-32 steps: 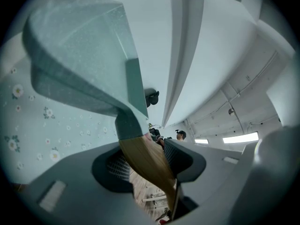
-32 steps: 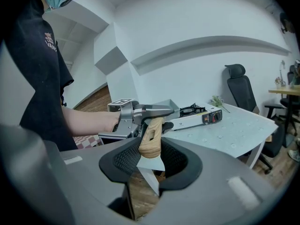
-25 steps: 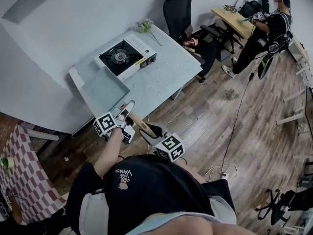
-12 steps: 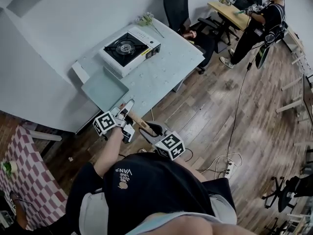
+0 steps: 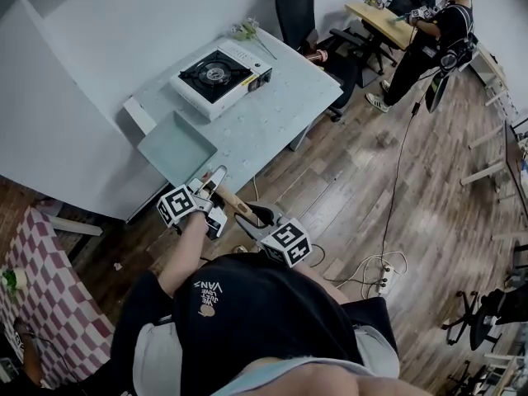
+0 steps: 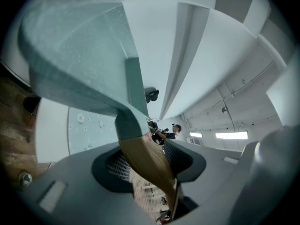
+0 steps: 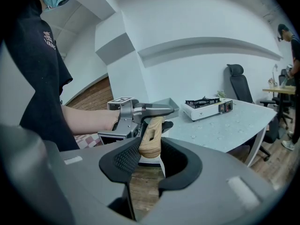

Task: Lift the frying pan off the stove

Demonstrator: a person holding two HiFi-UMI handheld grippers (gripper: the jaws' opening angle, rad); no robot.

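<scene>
The pale teal square frying pan [image 5: 176, 147] hangs in the air by the table's near corner, off the stove [image 5: 219, 73]. Its wooden handle [image 5: 231, 203] points back toward me. My left gripper [image 5: 216, 180] is shut on the handle close to the pan. My right gripper [image 5: 252, 217] is shut on the handle's end. The left gripper view shows the pan's underside [image 6: 79, 55] and the handle [image 6: 147, 161] pinched between the jaws. In the right gripper view the handle [image 7: 151, 137] sits between the pads, with the left gripper [image 7: 136, 116] just beyond and the stove [image 7: 206, 106] far off.
The stove stands on a white table [image 5: 280, 114] against the wall, with flowers [image 5: 246, 31] at its far corner. An office chair [image 5: 299, 11] is behind the table. A person [image 5: 433, 31] works at a desk at the far right. Cables [image 5: 371, 271] lie on the wooden floor.
The table and stove have drifted slightly up and away in the head view. Both grippers and the pan keep the same hold and place.
</scene>
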